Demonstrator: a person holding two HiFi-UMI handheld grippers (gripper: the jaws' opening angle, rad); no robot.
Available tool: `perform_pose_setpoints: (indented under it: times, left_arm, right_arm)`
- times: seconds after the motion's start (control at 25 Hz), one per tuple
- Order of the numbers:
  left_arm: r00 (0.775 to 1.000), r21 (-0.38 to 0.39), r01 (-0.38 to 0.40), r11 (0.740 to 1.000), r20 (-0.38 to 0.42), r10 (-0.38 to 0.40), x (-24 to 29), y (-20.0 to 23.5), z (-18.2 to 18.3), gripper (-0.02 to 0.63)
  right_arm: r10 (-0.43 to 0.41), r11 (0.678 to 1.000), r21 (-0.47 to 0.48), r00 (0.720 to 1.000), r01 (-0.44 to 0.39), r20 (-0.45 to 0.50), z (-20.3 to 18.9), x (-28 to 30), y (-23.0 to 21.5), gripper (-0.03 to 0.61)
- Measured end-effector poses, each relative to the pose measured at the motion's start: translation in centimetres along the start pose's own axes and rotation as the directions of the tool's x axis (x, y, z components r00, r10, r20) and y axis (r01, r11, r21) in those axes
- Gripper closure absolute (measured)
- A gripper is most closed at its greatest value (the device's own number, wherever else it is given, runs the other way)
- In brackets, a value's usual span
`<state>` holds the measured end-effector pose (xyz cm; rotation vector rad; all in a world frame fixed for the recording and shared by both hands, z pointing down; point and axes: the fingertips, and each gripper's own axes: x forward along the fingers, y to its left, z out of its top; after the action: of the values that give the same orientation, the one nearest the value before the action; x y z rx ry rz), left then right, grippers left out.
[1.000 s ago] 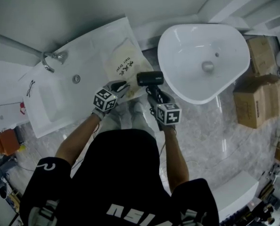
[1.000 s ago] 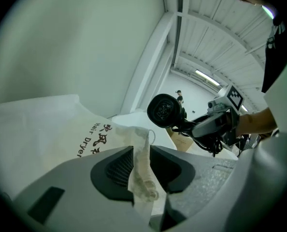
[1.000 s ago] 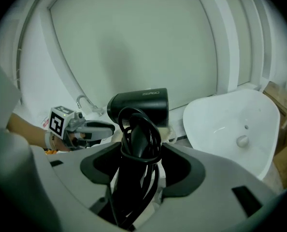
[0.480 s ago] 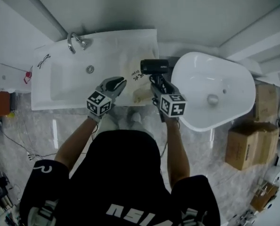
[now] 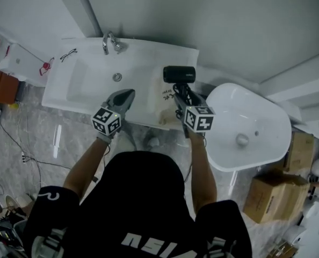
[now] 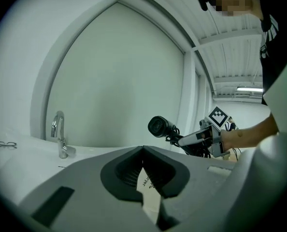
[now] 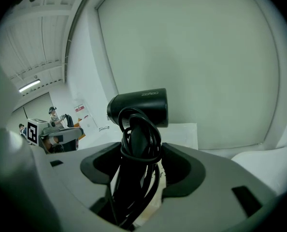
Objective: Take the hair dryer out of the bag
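One bag (image 5: 165,102) edge shows; right gripper (image 5: 181,94) clamps hair dryer (image 5: 179,74), left gripper (image 5: 125,95) fingers (image 6: 118,171) closed.

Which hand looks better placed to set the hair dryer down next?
Right, likely: the right gripper clamps the hair dryer by its handle; the left gripper is shut and empty.

- The right gripper (image 5: 179,92) holds the black hair dryer (image 5: 179,74) above the white counter's (image 5: 84,90) right end.
- The left gripper (image 5: 126,95), jaws together, hovers empty, apart from the bag (image 5: 166,107).
- A faucet (image 5: 110,42) stands at the counter's back.
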<state>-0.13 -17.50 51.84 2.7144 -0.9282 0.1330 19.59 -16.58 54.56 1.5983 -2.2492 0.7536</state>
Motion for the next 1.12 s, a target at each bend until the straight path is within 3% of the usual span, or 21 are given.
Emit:
perform_pose_setpoints:
  times: [0.44, 1.12]
  left_arm:
    - [0.999, 0.010, -0.043, 0.999, -0.001, 0.043, -0.6, 0.7, 0.3, 0.615]
    - [0.997, -0.012, -0.049, 0.999, -0.062, 0.048, 0.8, 1.1, -2.3, 0.615]
  right_arm:
    - [-0.010, 1.000, 0.000, 0.999, 0.010, -0.042, -0.8, 3.8, -1.4, 0.324]
    - [-0.062, 0.995, 0.056, 0.963, 0.080, -0.262, -11.8, 10.3, -6.0, 0.325]
